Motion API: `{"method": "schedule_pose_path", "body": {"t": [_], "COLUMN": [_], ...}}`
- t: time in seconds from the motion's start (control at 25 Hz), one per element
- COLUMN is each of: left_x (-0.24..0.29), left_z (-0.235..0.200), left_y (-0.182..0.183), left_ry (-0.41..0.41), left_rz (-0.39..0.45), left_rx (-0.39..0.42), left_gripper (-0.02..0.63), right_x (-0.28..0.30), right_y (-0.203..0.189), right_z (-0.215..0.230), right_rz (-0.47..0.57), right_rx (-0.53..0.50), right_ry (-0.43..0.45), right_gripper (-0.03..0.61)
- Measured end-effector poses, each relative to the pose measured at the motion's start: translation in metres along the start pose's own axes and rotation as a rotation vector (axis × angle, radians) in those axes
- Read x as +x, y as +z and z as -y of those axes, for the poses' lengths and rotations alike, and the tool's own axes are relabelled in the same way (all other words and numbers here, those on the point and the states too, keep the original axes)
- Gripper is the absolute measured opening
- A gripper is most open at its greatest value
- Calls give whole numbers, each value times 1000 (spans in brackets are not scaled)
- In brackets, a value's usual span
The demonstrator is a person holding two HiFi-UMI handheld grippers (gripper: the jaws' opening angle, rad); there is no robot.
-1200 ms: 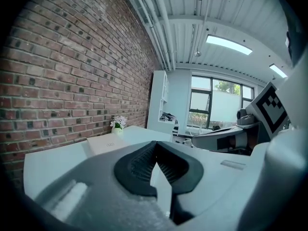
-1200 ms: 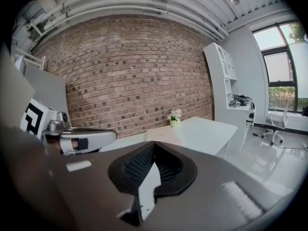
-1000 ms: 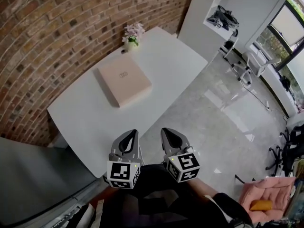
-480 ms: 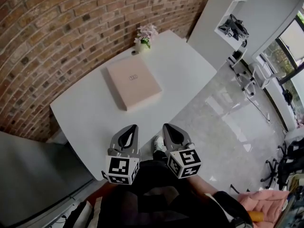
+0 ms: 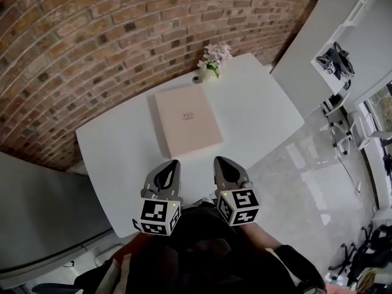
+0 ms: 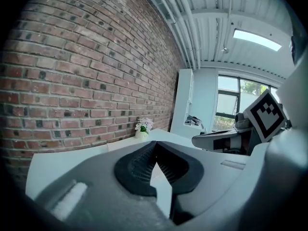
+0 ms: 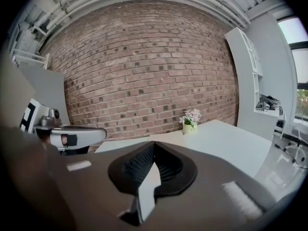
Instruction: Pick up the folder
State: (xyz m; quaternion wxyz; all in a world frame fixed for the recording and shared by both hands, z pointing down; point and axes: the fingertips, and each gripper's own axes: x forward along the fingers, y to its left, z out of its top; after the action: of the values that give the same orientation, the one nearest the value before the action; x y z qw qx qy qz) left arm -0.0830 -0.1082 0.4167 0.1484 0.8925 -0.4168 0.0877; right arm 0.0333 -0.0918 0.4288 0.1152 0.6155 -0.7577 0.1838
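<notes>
The person's body is being cut off at the bottom edge of the head view, and the hands are hiding under the marker cubes. In both gripper views each gripper's own body is covering the near part of the table, so the folder is hard to make out there; only the head view is showing it whole. The gripper views, in turn, are showing the flower pot from the side, against the brick wall. The left gripper is keeping its jaws pressed together on nothing, and the right gripper is doing the same. In the head view both are hovering side by side over the near edge of the table, apart from the folder. The folder is lying flat in the middle of the table, between the grippers and the pot at the far edge. Its long axis is running from near to far, with the near end leaning a little to the right.
</notes>
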Motion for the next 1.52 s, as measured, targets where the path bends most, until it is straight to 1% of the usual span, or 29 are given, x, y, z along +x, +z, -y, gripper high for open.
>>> {"method": "schedule_pose_path", "body": {"t": [0.16,0.32,0.56,0.6,0.64,0.8,0.88,0.92,1.04,1.2,1.32,1.44,1.52], "left_x": [28,54,94,99,104,121,129,133,143,155,166,176,182], "left_z": [-14,-21,-35,-38,-41,-56,-66,-70,-85,-101,-108,-113,-118], "left_y": [-6,-12,-32,-36,-40,-59,-74,-81,-99,-112,-123,-138,-145], "left_ry": [62,105,122,125,129,170,192,202,230,266,267,253,252], "left_rz": [-25,-40,-108,-120,-132,-182,-219,-239,-285,-319,-350,-391,-419], "left_rx": [-36,-57,-125,-138,-149,-168,-181,-192,-226,-235,-244,-261,-258], "left_gripper": [-2,-2,0,15,58,108,139,159,216,272,290,314,341], "right_x": [31,55,94,100,105,123,132,137,149,168,180,192,201], "right_y": [-3,-7,-16,-19,-21,-32,-39,-42,-54,-70,-80,-92,-100], "right_z": [26,52,80,83,87,97,100,102,107,117,123,129,134], "right_rz": [-35,-66,-128,-138,-148,-187,-212,-225,-267,-318,-353,-382,-404], "right_rx": [-1,1,-10,-15,-20,-19,-16,-18,-25,-1,17,28,42], "right_ry": [23,38,61,64,67,90,112,120,133,146,150,145,144], "right_gripper": [2,2,2,2,2,3,56,72,104,153,197,226,241]}}
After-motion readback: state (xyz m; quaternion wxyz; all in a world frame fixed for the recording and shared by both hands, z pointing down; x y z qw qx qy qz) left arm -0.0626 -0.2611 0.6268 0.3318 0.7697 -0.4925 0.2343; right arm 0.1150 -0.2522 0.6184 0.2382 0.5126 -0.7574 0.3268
